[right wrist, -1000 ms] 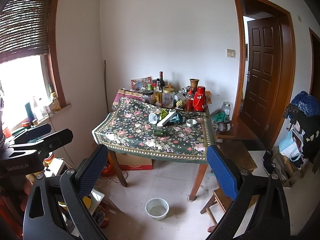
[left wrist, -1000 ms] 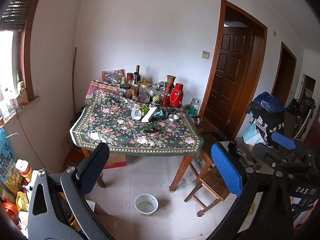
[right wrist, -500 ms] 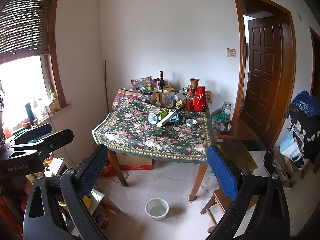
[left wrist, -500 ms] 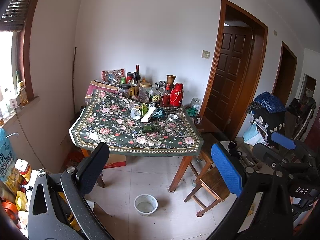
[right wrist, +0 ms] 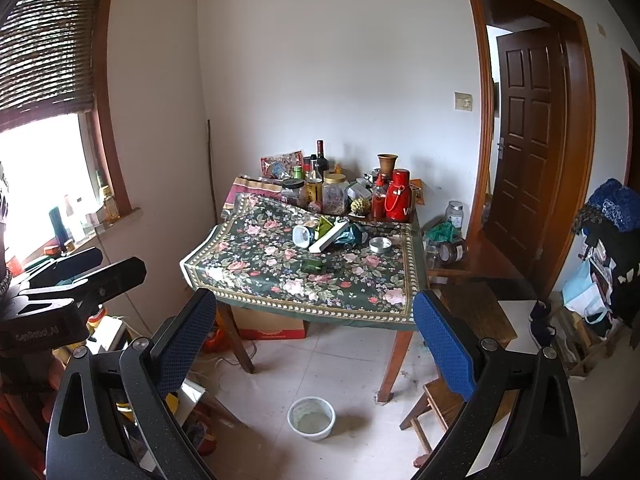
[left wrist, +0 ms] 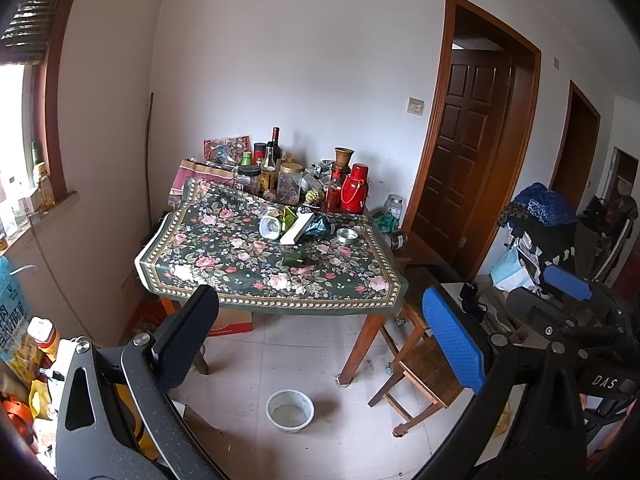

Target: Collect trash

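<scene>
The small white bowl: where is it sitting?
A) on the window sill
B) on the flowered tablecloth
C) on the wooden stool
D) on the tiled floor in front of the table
D: the small white bowl rests on the pale tiled floor, in front of the table with the flowered tablecloth, left of the wooden stool.

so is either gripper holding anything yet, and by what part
Nothing is held. The left gripper and right gripper are both open with empty jaws, well short of the table where the litter lies.
</scene>
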`<state>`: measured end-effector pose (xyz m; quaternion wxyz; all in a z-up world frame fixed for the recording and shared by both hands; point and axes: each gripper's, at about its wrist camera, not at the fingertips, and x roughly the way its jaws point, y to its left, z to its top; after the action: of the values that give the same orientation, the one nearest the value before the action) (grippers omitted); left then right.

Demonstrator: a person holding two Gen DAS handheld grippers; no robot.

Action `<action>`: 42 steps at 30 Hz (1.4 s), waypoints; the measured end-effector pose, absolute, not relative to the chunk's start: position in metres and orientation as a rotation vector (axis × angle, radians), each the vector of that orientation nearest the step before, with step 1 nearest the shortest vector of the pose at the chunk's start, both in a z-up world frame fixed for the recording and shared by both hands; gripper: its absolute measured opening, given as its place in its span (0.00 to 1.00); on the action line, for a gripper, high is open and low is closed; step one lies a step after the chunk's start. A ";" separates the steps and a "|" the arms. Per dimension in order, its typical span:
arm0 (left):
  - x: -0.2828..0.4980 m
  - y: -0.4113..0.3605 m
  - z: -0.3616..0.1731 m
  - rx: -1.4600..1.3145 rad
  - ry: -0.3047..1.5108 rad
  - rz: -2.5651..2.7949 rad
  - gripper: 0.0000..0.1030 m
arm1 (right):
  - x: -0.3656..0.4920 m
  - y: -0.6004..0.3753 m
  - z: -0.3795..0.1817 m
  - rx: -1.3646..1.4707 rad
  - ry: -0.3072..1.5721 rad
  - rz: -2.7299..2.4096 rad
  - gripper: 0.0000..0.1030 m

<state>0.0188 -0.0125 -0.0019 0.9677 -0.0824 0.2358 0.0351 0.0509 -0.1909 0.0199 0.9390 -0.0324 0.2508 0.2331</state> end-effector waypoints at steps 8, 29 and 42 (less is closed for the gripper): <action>0.045 -0.030 -0.007 -0.164 0.485 0.067 1.00 | 0.074 -0.210 0.014 -0.063 0.523 0.459 0.95; 0.201 0.025 -0.033 -0.167 0.568 0.012 1.00 | 0.200 -0.185 -0.007 0.000 0.611 0.302 0.95; 0.324 0.081 -0.054 -0.107 0.655 -0.056 0.99 | 0.287 -0.136 -0.018 0.050 0.659 0.195 0.95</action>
<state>0.3239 0.0812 -0.0539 0.9450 -0.0526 0.3217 -0.0275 0.2869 -0.1365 -0.0178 0.9411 0.0244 0.3232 0.0958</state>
